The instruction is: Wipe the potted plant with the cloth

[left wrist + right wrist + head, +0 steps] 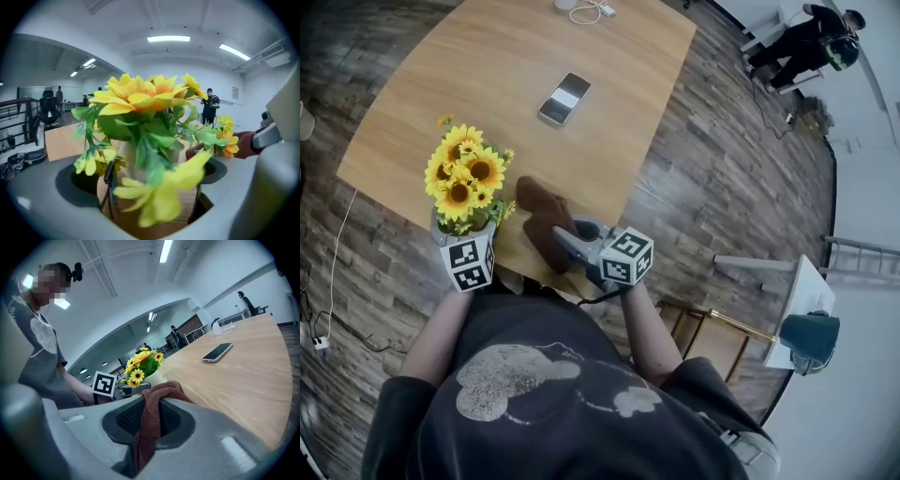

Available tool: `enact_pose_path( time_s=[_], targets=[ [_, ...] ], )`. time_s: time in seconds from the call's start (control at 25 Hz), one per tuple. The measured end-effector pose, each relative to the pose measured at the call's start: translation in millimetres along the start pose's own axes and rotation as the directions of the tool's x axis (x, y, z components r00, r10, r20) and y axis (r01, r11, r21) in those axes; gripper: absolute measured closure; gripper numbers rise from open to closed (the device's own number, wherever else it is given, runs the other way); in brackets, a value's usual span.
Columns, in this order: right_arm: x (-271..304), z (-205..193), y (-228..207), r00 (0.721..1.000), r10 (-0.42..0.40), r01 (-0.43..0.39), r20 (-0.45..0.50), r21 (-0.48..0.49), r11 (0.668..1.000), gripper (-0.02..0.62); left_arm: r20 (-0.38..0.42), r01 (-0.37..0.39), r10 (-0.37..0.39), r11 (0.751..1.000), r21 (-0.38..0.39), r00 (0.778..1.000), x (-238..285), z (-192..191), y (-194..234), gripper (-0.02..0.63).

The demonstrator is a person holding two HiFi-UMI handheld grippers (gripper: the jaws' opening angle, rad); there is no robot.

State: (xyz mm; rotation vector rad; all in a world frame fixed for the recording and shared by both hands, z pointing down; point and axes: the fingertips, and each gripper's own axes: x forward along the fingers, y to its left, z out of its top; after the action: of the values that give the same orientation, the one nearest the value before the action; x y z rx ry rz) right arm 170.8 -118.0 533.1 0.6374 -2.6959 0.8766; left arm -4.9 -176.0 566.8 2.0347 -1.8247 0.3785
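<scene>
The potted plant (465,180) is a bunch of yellow sunflowers in a white pot (470,228) near the front edge of the wooden table (516,66). My left gripper (468,244) is right at the pot. In the left gripper view its jaws stand wide on either side of the pot (129,161), close against its walls, with the left gripper (154,201) under the flowers. My right gripper (570,240) is shut on a brown cloth (542,211) just right of the plant. In the right gripper view the cloth (149,427) hangs from the right gripper (151,403).
A phone (564,97) lies in the middle of the table, and a white charger and cable (592,11) lie at its far edge. A person (806,42) stands far off at the back right. A small white stand (795,300) is on the floor at the right.
</scene>
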Motion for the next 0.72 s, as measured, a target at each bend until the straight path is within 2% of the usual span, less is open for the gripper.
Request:
enact_pose_path(
  time_s=[0.16, 0.32, 0.44, 0.56, 0.72],
  targets=[
    [-11, -4, -1, 1.0, 0.014, -0.015, -0.019, -0.027, 1.0, 0.555, 0.053, -0.11, 0.112, 0.993, -0.05, 0.992, 5, 13, -12, -0.025],
    [-17, -9, 4, 0.998, 0.037, -0.039, -0.046, -0.048, 0.998, 0.554, 0.044, -0.204, 0.209, 0.974, -0.099, 0.977, 18, 13, -14, -0.025],
    [-20, -15, 6, 0.996, 0.052, -0.056, -0.071, -0.053, 0.997, 0.554, 0.046, -0.27, 0.276, 0.957, -0.106, 0.96, 25, 12, -6, -0.025],
    [-25, -21, 6, 0.995, 0.053, -0.056, -0.08, -0.043, 0.998, 0.555, 0.036, -0.32, 0.325, 0.942, -0.1, 0.945, 32, 8, 1, -0.023],
    [-29, -25, 5, 0.996, 0.053, -0.055, -0.069, -0.025, 0.998, 0.554, 0.029, -0.343, 0.348, 0.934, -0.098, 0.937, 37, 8, 4, -0.021]
  ],
)
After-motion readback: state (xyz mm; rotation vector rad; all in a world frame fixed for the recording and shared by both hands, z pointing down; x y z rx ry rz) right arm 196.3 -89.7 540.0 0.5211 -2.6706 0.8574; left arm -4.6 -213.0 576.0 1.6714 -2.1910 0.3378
